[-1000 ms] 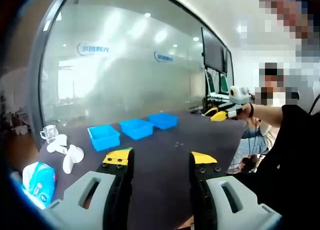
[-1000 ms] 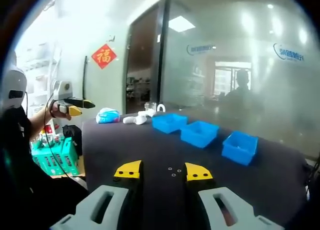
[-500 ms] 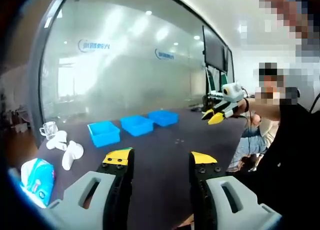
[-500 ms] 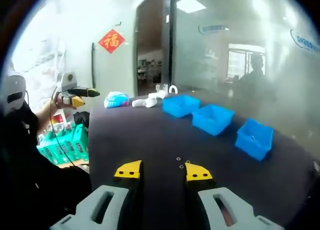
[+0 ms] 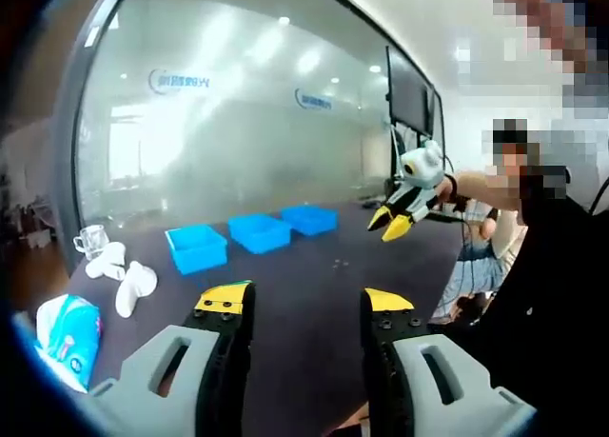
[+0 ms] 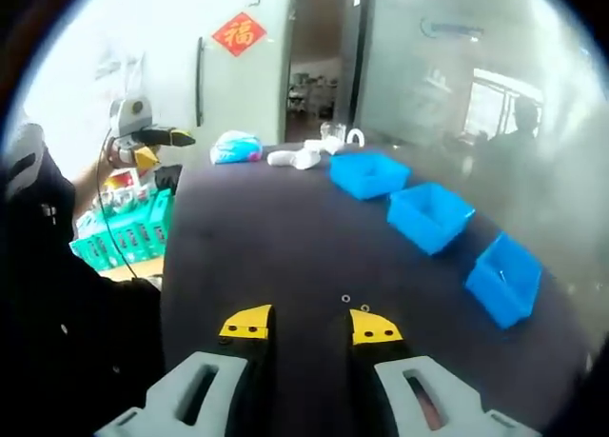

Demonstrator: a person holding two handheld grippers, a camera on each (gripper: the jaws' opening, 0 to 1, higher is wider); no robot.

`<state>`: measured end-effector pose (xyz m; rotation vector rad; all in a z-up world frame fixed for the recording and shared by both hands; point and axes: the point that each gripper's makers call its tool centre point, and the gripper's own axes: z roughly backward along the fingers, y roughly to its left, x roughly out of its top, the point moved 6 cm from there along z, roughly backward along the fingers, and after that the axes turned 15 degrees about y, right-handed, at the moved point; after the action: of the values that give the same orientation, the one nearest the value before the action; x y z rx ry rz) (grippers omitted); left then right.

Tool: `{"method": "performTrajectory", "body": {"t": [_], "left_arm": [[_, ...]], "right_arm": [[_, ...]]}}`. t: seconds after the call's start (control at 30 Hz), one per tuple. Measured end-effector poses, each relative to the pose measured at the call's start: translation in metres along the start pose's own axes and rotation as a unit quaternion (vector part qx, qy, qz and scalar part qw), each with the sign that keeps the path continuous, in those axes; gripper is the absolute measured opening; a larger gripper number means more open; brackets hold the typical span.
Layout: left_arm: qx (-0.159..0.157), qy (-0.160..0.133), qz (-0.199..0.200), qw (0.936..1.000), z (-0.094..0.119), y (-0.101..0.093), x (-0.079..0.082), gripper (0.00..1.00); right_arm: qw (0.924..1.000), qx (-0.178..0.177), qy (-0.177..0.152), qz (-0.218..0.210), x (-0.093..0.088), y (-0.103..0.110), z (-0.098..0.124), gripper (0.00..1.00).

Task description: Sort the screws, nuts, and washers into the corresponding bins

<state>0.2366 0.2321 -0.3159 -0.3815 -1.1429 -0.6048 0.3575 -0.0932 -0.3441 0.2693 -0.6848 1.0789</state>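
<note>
Both jaws spread, empty. Dark table (image 6: 257,247), three blue bins (image 6: 428,216), frosted glass wall (image 5: 238,123) behind.

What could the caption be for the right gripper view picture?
Open right gripper hovers above small metal parts on a dark table, three blue bins beyond.

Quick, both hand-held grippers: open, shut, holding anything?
Left hand-held gripper: open, holding nothing.
Right hand-held gripper: open, holding nothing, above the dark table.

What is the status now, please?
Left gripper open, empty. Right gripper open, empty, above small parts on the table. Three blue bins empty. Nothing blocking.
</note>
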Motion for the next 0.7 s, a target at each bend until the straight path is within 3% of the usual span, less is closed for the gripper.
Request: {"method": "performTrajectory", "body": {"t": [0.3, 0.7], "left_arm": [[0.000, 0.000, 0.004, 1.0000, 0.001, 0.000, -0.004, 0.44], [-0.001, 0.000, 0.007, 1.0000, 0.002, -0.004, -0.005, 0.44]], "right_arm": [[0.9978, 0.016, 0.059, 0.026, 0.002, -0.011, -0.020, 0.23], [0.9894, 0.034, 0.128, 0.059, 0.004, -0.030, -0.046, 0.21]]}}
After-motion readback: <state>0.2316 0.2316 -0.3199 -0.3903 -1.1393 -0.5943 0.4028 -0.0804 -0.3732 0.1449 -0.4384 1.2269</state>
